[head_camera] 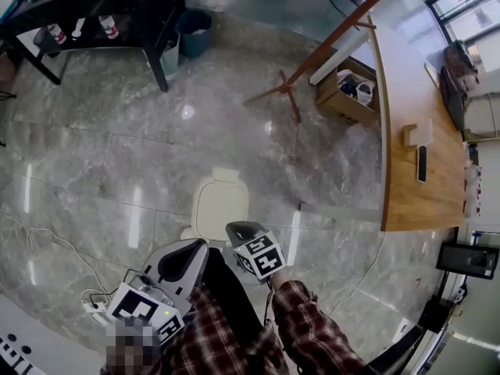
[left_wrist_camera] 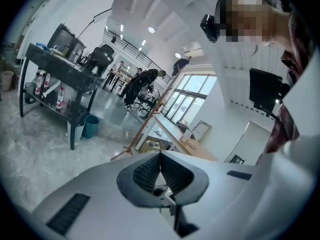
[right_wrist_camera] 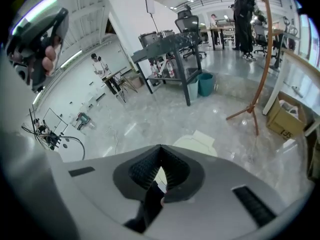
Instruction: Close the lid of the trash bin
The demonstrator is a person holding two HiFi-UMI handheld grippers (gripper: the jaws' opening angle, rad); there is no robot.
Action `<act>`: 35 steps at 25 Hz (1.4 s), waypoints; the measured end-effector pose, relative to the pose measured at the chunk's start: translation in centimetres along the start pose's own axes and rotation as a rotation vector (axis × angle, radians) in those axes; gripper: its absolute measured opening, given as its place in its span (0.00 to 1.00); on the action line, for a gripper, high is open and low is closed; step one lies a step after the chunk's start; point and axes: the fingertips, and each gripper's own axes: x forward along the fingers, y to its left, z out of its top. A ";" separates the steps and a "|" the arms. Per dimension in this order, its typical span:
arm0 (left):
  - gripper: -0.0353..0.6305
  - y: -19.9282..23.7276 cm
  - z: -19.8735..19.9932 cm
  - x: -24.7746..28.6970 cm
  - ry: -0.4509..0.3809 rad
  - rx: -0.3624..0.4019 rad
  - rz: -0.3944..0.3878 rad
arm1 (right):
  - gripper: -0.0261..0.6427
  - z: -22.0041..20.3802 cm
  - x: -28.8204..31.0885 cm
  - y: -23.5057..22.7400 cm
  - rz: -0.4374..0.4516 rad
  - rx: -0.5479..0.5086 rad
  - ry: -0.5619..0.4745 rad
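Looking steeply down in the head view, the cream trash bin (head_camera: 220,205) stands on the grey marble floor (head_camera: 117,147) just below the middle of the frame. Its lid lies flat across the top, with a small tab at the upper edge. The right gripper view shows the same lid (right_wrist_camera: 196,143) pale and level, just above the jaws.

Both grippers sit low in the head view, near the bin but clear of it. The left gripper (head_camera: 190,250) is at lower left with its marker cube (head_camera: 141,309) beneath it. In its own view the left gripper (left_wrist_camera: 160,155) has its jaws closed tip to tip with nothing between them. The right gripper (head_camera: 239,231) is just right of it, its tip overlapping the bin's lower edge in the picture, on a plaid sleeve (head_camera: 312,326). Its view shows the right gripper (right_wrist_camera: 160,151) likewise closed and empty.

At upper left a black table (head_camera: 94,6) carries bottles (head_camera: 109,28) on a low shelf, with a teal bucket (head_camera: 194,31) beside its leg. A wooden stand (head_camera: 289,84) slants across the upper middle, next to a cardboard box (head_camera: 348,96). A long wooden table (head_camera: 414,170) runs down the right side. Cables and a power strip (head_camera: 94,307) lie on the floor at lower left.
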 end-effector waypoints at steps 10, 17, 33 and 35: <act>0.07 -5.2 9.2 -1.3 -0.124 0.158 -0.058 | 0.06 11.6 -13.7 4.3 -0.069 -0.091 -0.243; 0.07 -8.2 13.2 -2.7 -0.190 0.239 -0.085 | 0.06 16.8 -20.8 7.7 -0.103 -0.129 -0.429; 0.07 -11.1 15.2 -2.6 -0.229 0.326 -0.118 | 0.06 20.8 -30.5 9.2 -0.158 -0.144 -0.695; 0.07 -11.2 15.1 -2.6 -0.228 0.326 -0.116 | 0.06 20.7 -30.7 9.3 -0.156 -0.141 -0.694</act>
